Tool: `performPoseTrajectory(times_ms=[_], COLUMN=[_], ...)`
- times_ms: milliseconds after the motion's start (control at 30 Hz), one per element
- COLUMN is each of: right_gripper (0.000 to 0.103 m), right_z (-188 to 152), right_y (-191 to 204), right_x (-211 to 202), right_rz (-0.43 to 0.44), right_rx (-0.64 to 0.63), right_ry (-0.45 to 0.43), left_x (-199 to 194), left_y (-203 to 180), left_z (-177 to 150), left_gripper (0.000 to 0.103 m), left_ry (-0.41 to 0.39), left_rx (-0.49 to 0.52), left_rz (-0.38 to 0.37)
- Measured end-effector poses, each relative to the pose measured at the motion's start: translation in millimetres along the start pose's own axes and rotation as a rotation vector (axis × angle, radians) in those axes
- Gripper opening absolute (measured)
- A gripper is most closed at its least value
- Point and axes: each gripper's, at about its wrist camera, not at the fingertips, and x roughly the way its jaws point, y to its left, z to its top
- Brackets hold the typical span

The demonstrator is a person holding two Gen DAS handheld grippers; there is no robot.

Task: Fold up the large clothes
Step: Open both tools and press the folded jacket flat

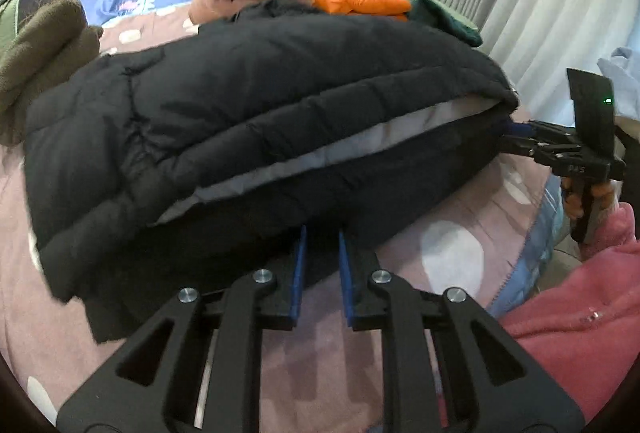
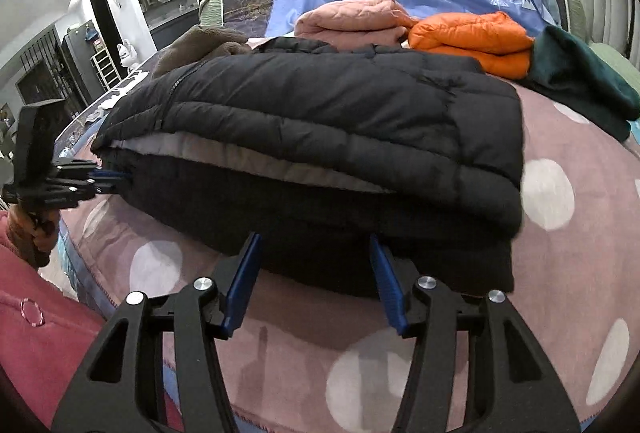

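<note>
At the near edge of the black jacket (image 1: 256, 105), the left claw (image 1: 322, 253) is seen narrowed with its tips against the hem, though a pinch of cloth cannot be confirmed. The right claw (image 2: 316, 261) is held apart, nothing clamped. The jacket is laid folded on the dotted bedcover (image 2: 568, 273). A shallow bite could let the puffy layers spring open. Bare cover is left to the right, while the orange jacket (image 2: 472, 41) crowds behind.

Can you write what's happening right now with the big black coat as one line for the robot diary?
step: fold black coat | coat: folded over on pink dotted bedspread | left gripper: narrow gap, at coat's near edge | right gripper: open, at coat's near edge
</note>
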Motion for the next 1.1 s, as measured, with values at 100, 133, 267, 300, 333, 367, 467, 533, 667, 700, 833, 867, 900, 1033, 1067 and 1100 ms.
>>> performPoseTrajectory(times_ms=[100, 133, 267, 300, 333, 367, 467, 533, 667, 700, 833, 867, 900, 1033, 1067, 1100], right_gripper=[0.048, 0.048, 0.048, 0.048, 0.048, 0.048, 0.048, 0.048, 0.048, 0.048, 0.048, 0.048, 0.048, 0.048, 0.048, 0.049], right_z=[12, 18, 47, 57, 66, 74, 102, 116, 133, 134, 134, 131, 126, 100, 95, 94], right_y=[1, 2, 2, 2, 2, 1, -3, -9, -25, -28, -41, -45, -55, -78, -77, -75], right_x=[0, -1, -9, -10, -9, -9, -1, 7, 24, 30, 59, 67, 81, 111, 111, 109], right_rz=[0.000, -0.002, -0.006, -0.017, -0.031, -0.047, -0.127, -0.185, -0.196, -0.193, -0.227, -0.254, -0.291, -0.302, -0.300, -0.294], right_rx=[-0.003, -0.003, -0.007, -0.016, -0.023, -0.027, -0.009, 0.024, 0.093, 0.103, 0.122, 0.132, 0.161, 0.253, 0.249, 0.241], right_ry=[-0.048, -0.068, -0.176, -0.203, -0.222, -0.239, -0.275, -0.280, -0.255, -0.244, -0.185, -0.162, -0.119, -0.066, -0.079, -0.089], left_x=[-2, -5, -25, -30, -34, -37, -40, -43, -56, -57, -39, -28, -21, 30, 38, 46], left_y=[0, 0, -4, -3, -2, 1, 8, 12, 24, 27, 39, 46, 50, 90, 100, 111], left_z=[12, 17, 57, 66, 77, 90, 116, 129, 145, 146, 143, 141, 138, 116, 110, 103], left_gripper=[0.015, 0.015, 0.016, 0.017, 0.020, 0.022, 0.039, 0.050, 0.055, 0.056, 0.056, 0.056, 0.056, 0.057, 0.058, 0.059], left_ry=[-0.025, -0.042, -0.167, -0.198, -0.229, -0.266, -0.317, -0.355, -0.414, -0.418, -0.351, -0.313, -0.292, -0.162, -0.143, -0.139], left_rx=[0.020, 0.034, 0.101, 0.108, 0.115, 0.120, 0.110, 0.098, 0.056, 0.048, 0.026, 0.011, -0.002, -0.099, -0.115, -0.146], left_rz=[0.016, 0.026, 0.099, 0.112, 0.124, 0.158, 0.238, 0.286, 0.288, 0.286, 0.295, 0.320, 0.332, 0.451, 0.470, 0.460])
